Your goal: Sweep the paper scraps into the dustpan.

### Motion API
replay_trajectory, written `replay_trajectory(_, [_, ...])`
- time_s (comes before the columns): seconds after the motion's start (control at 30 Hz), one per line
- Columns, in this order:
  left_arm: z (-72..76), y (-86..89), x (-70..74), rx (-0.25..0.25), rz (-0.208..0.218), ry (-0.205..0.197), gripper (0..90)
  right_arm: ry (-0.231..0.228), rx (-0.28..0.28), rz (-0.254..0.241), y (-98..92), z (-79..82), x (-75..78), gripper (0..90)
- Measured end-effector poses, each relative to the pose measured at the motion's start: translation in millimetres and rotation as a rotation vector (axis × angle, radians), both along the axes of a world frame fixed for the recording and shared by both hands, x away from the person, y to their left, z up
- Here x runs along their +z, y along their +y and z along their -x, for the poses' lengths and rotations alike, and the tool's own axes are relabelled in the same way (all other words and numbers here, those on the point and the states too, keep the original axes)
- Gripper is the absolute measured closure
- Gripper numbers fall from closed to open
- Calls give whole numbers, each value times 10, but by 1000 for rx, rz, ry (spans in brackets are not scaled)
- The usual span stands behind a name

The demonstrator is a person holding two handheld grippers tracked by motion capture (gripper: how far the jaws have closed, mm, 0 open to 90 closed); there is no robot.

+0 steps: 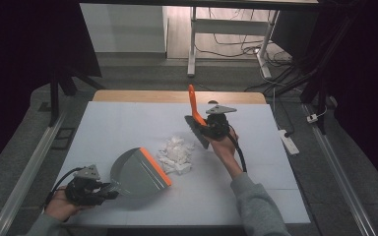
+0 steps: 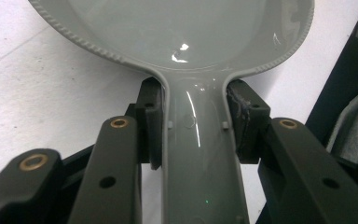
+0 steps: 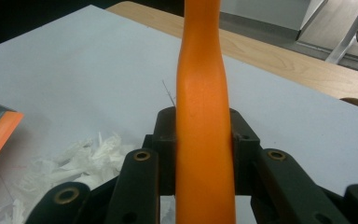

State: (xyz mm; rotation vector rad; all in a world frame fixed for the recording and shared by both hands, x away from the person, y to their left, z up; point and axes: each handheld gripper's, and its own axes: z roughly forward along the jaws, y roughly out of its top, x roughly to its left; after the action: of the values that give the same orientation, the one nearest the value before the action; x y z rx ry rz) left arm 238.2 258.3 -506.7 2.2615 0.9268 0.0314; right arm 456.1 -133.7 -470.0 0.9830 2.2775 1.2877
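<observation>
High view showed me the left gripper (image 1: 109, 190) near the table's (image 1: 108, 123) front left corner, its jaws pinching the handle of a grey dustpan (image 1: 137, 173) whose orange lip faced a heap of crumpled white paper scraps (image 1: 176, 155) just beside it. My right gripper (image 1: 203, 127) hung beyond the heap, jaws clamped on the orange handle of a hand brush (image 1: 194, 109), handle pointing up and away, dark bristle head tilted down toward the scraps. Both gripper views confirmed handles squeezed between the pads
</observation>
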Motion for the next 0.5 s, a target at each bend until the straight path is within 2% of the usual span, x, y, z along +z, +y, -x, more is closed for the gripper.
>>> replay_trajectory(0.27, [-28, 23, -37, 12, -5, 30, 612, 10, 8, 28, 84, -46, -87, 699])
replay_trajectory(0.37, [-38, 14, -51, 10, -9, 37, 612, 15, 6, 25, 94, -53, -94, 699])
replay_trajectory(0.5, [-55, -20, -66, 0, -28, 46, 612, 14, 9, 30, 121, -54, -106, 699])
